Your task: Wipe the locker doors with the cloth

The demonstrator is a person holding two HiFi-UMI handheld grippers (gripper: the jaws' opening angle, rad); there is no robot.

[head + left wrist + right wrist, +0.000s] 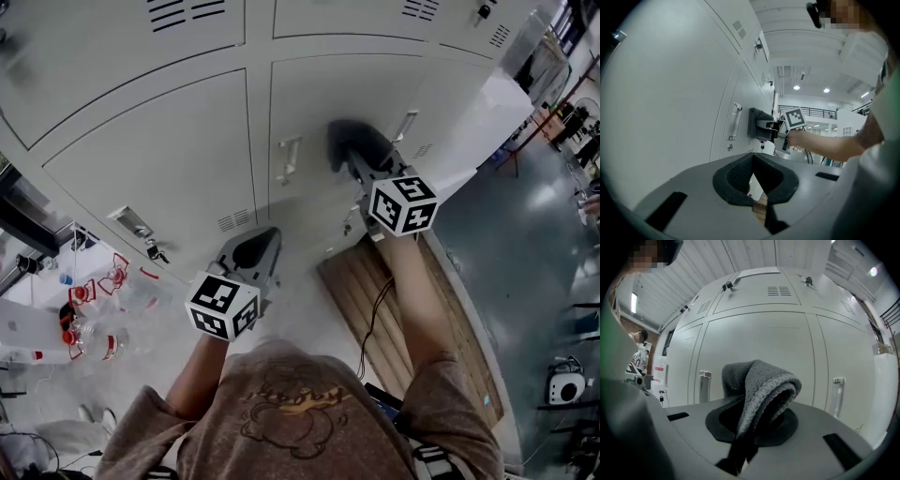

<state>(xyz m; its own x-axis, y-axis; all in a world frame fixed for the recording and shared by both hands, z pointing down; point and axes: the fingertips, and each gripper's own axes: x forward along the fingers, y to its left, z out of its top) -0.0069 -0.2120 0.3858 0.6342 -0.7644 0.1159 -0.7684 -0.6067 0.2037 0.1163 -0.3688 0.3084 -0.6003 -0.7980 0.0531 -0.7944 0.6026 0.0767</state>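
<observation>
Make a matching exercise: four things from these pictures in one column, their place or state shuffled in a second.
1. grey folded terry cloth
2. left gripper
3. slatted wooden pallet
4. clear plastic bottles with red labels

A. on the floor, left side of the head view
B. jaws together, empty
C. clamped in the right gripper, pressed to a white metal locker door
D. on the floor under the right forearm

Pairs: 1-C, 2-B, 3-D, 4-A.
</observation>
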